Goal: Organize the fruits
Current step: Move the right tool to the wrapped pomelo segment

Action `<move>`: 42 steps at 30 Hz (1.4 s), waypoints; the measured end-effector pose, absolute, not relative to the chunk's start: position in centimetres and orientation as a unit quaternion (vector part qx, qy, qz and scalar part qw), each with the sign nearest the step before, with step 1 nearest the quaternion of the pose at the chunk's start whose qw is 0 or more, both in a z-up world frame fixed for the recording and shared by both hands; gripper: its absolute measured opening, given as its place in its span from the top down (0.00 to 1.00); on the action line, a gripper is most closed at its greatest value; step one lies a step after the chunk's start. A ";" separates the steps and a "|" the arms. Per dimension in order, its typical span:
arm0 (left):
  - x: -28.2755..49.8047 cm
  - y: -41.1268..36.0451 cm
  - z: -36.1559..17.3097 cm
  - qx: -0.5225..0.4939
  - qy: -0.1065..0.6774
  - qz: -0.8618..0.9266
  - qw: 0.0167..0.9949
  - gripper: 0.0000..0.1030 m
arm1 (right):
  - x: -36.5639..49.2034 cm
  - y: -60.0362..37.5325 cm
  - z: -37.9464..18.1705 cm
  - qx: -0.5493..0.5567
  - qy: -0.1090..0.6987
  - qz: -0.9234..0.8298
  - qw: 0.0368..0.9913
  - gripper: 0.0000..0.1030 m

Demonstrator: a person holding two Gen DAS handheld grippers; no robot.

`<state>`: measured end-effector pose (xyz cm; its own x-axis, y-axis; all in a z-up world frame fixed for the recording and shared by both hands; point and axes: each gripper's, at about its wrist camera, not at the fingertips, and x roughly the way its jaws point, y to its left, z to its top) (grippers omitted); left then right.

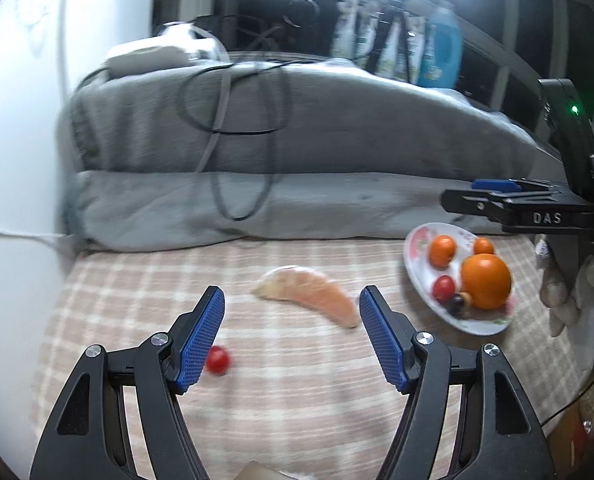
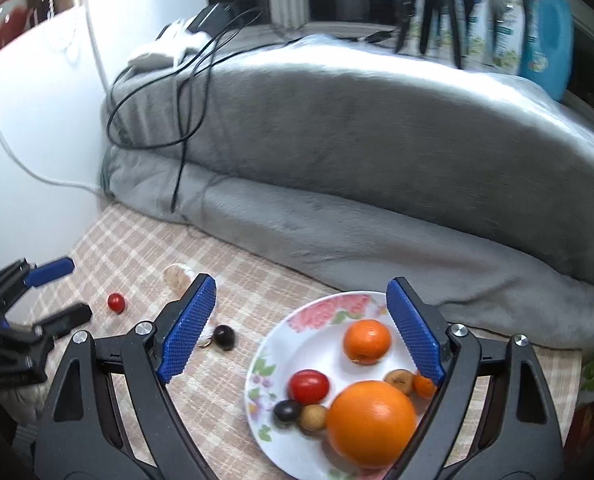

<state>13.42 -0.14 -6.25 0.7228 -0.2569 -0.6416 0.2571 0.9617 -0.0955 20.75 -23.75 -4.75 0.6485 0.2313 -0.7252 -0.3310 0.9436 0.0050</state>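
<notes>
Fruit still loose: a peeled pomelo wedge (image 1: 311, 295) lies on the checked cloth (image 1: 277, 400) just ahead of your left gripper (image 1: 291, 334), slightly toward its right finger; a cherry tomato (image 1: 218, 359) sits beside the left finger's pad; a dark grape (image 2: 223, 336) lies just outside the left finger of your right gripper (image 2: 301, 330).
Fruit already gathered: the floral plate (image 2: 321, 314) holds a large orange (image 2: 371, 424), a small mandarin (image 2: 367, 341), a red tomato (image 2: 308, 386), another dark grape and a few small brownish fruits.
Step in hand: you look to be between placements, lining up on the next loose piece.
Left gripper: spread, nothing between the pads.
Right gripper: spread wide over the plate, pinching nothing; the mandarin shows between its fingers, but the pads do not press on it.
Next move: bring the left gripper forward and down so both fingers straddle the wedge, close softly since the flesh will likely bruise, then carry it to the plate on the left gripper's right.
Writing: "DAS" reads on the body of the right gripper as seen from the left wrist view; the bottle labels (image 1: 441, 54) behind the grey blanket (image 1: 297, 152) are too blurred to read.
</notes>
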 end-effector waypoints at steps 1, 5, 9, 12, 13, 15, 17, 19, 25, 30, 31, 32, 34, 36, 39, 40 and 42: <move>13.4 0.5 -6.4 -0.001 0.347 -0.133 0.928 0.32 | 20.9 -23.2 -4.9 -0.070 0.394 0.159 0.903 0.13; 13.2 2.6 -7.1 -0.002 0.355 -0.112 0.928 0.32 | 21.3 -21.3 -5.6 -0.083 0.403 0.174 0.895 0.13; 12.9 4.6 -7.8 -0.008 0.362 -0.096 0.927 0.32 | 21.5 -19.6 -6.2 -0.095 0.408 0.184 0.889 0.13; 12.7 5.7 -8.2 -0.012 0.365 -0.088 0.927 0.32 | 21.8 -18.2 -6.8 -0.102 0.416 0.197 0.882 0.13; 12.6 6.1 -8.3 -0.015 0.367 -0.085 0.926 0.32 | 21.9 -17.8 -7.0 -0.106 0.418 0.198 0.880 0.13; 12.7 6.7 -8.6 -0.019 0.370 -0.082 0.925 0.32 | 22.1 -16.9 -7.5 -0.113 0.422 0.202 0.876 0.13; 12.7 7.2 -8.9 -0.021 0.373 -0.079 0.924 0.32 | 22.2 -16.2 -8.1 -0.117 0.428 0.208 0.872 0.13; 12.6 7.6 -9.3 -0.025 0.376 -0.077 0.923 0.32 | 22.2 -15.5 -8.8 -0.120 0.435 0.215 0.866 0.13; 12.6 8.1 -10.1 -0.031 0.387 -0.080 0.918 0.32 | 22.0 -13.5 -11.2 -0.142 0.454 0.232 0.849 0.14; 12.7 8.1 -10.5 -0.033 0.391 -0.085 0.916 0.32 | 22.6 -12.3 -13.0 -0.151 0.476 0.243 0.832 0.24; 12.7 8.1 -10.6 -0.033 0.392 -0.085 0.916 0.32 | 22.7 -12.0 -13.3 -0.153 0.481 0.245 0.828 0.26; 12.7 8.0 -10.7 -0.034 0.393 -0.085 0.915 0.32 | 22.8 -11.7 -13.6 -0.154 0.484 0.247 0.825 0.26; 12.8 8.0 -10.8 -0.036 0.395 -0.087 0.914 0.32 | 23.0 -11.4 -14.1 -0.159 0.490 0.248 0.820 0.27; 12.9 7.8 -10.9 -0.037 0.396 -0.089 0.913 0.32 | 23.2 -11.1 -14.5 -0.162 0.495 0.250 0.817 0.31; 13.1 7.6 -11.0 -0.038 0.397 -0.093 0.912 0.32 | 23.5 -10.9 -15.0 -0.164 0.503 0.251 0.811 0.35; 13.1 7.5 -11.0 -0.037 0.397 -0.095 0.912 0.32 | 23.7 -10.8 -15.2 -0.163 0.506 0.252 0.809 0.35; 13.3 7.4 -11.2 -0.035 0.400 -0.096 0.911 0.32 | 23.9 -10.7 -15.5 -0.163 0.509 0.253 0.806 0.36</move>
